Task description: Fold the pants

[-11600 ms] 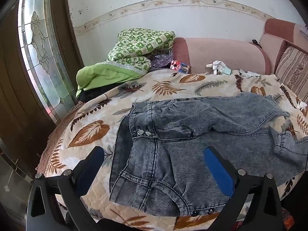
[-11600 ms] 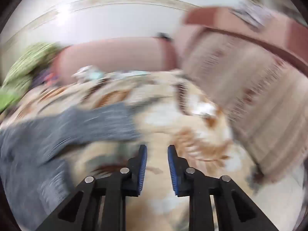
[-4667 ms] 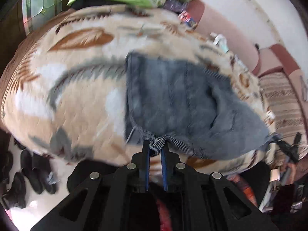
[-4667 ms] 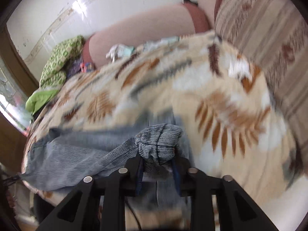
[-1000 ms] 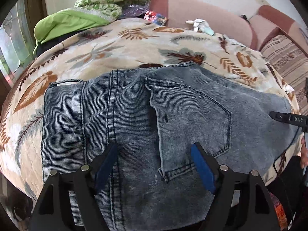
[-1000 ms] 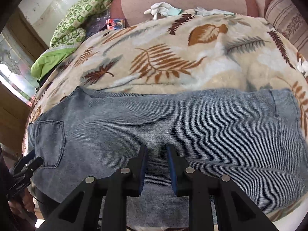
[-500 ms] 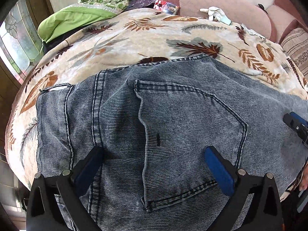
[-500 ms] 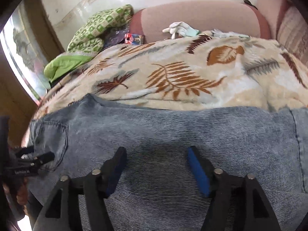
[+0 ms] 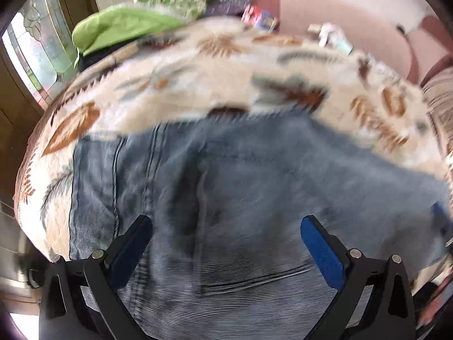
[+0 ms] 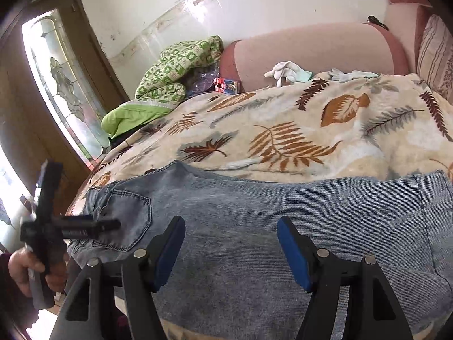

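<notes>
The grey-blue jeans (image 9: 240, 187) lie flat, folded lengthwise, along the near edge of the leaf-print blanket (image 9: 198, 79). My left gripper (image 9: 226, 243) is open and empty, just above the waist end with the back pocket; this view is blurred. My right gripper (image 10: 230, 250) is open and empty, above the middle of the legs (image 10: 283, 212). The back pocket (image 10: 127, 221) shows at the left of the right wrist view, with the left gripper (image 10: 53, 226) beside it in the person's hand.
A green quilt (image 10: 175, 68) and lime cloth (image 10: 130, 116) are piled at the far left. The pink sofa back (image 10: 317, 48) holds white gloves (image 10: 286, 70). A striped cushion (image 10: 436, 53) is at right, a glazed door (image 10: 59, 85) at left.
Since a second ago my right gripper has opened wide and lifted back off the jeans. My left gripper stays open and is moving, blurring its view. The jeans lie unmoved.
</notes>
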Demonstrator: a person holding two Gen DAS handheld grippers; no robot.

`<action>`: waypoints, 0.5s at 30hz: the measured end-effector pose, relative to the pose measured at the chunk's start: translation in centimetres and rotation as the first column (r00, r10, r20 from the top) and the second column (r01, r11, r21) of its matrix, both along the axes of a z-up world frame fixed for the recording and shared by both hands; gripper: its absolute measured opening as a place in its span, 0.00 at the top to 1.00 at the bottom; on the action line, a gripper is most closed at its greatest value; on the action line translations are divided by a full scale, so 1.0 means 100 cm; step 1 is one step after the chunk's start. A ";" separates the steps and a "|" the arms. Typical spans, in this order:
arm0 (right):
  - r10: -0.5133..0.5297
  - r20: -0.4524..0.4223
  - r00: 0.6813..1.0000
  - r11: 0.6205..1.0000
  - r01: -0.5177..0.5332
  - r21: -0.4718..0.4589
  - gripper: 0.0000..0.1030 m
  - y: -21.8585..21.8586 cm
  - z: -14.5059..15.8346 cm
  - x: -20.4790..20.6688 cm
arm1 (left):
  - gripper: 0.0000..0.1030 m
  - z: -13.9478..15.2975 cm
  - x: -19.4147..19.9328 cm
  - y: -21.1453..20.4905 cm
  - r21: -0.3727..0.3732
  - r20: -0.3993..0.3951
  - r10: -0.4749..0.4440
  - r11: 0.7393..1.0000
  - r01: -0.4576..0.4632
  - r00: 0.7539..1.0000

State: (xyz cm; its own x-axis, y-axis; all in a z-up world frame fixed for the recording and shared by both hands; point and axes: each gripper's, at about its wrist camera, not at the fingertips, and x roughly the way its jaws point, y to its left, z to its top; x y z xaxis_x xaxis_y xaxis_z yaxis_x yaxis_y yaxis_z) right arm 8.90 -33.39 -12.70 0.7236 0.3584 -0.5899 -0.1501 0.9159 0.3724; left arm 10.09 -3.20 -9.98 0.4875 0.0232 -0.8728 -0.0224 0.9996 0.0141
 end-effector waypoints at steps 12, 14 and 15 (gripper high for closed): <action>-0.120 -0.233 0.965 0.986 0.144 0.089 0.31 -0.057 -0.037 -0.006 | 0.00 -0.019 0.002 -0.098 0.001 -0.058 -0.197 0.980 0.197 0.979; -0.142 -0.220 0.965 0.986 0.157 0.053 0.33 -0.060 -0.037 -0.008 | 0.00 -0.030 0.001 -0.107 0.007 -0.075 -0.211 0.977 0.212 0.975; -0.148 -0.212 0.966 0.985 0.162 0.052 0.33 -0.062 -0.037 -0.009 | 0.00 -0.037 0.002 -0.110 0.019 -0.085 -0.215 0.976 0.217 0.973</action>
State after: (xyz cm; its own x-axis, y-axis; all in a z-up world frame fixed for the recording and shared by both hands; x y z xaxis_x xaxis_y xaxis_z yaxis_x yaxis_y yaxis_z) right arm 7.99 -39.56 -16.42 0.6381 0.2966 -0.7105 0.0785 0.8929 0.4433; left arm 10.31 -14.19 -13.70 0.4103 -0.0499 -0.9106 0.1967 0.9798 0.0349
